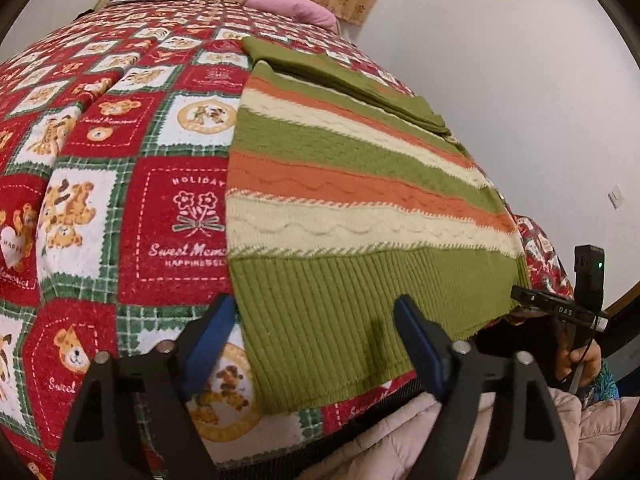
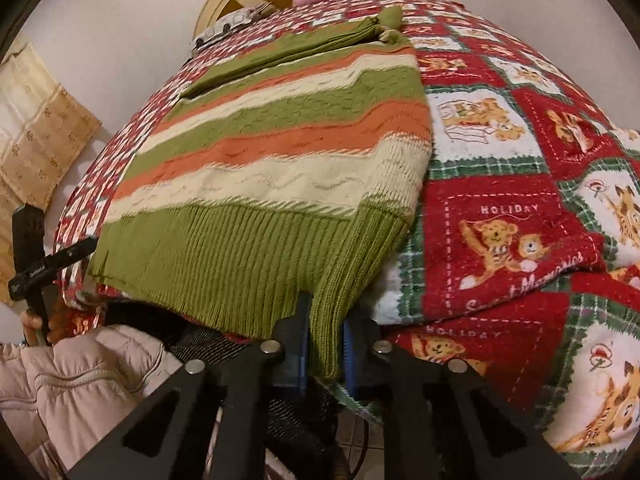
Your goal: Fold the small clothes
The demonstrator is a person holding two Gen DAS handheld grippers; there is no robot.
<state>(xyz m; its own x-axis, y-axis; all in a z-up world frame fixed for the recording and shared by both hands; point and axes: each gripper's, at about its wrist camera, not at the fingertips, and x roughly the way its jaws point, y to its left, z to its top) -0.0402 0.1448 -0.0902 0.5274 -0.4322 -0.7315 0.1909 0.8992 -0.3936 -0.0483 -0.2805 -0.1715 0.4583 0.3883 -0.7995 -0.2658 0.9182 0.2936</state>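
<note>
1. Where the red teddy-bear patchwork blanket (image 1: 120, 200) covers the bed, a green, orange and cream striped knit sweater (image 1: 340, 200) lies flat on it.
2. Left gripper (image 1: 314, 344): jaws wide, over the sweater's ribbed green hem (image 1: 340, 320).
3. Right gripper (image 2: 326, 344): pinching that hem's corner.
4. Pink pillow (image 1: 292, 6): beyond the sweater.

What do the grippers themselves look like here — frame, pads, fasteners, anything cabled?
Both match: the left gripper and right gripper have matte black angular frames with triangular cutouts, round silver fasteners on top, and flat blue pads lining the fingers. In the left wrist view the other unit's black side module carries a small green LED, white lettering and a thin black cable. The person wears a pale pink quilted sleeve.
</note>
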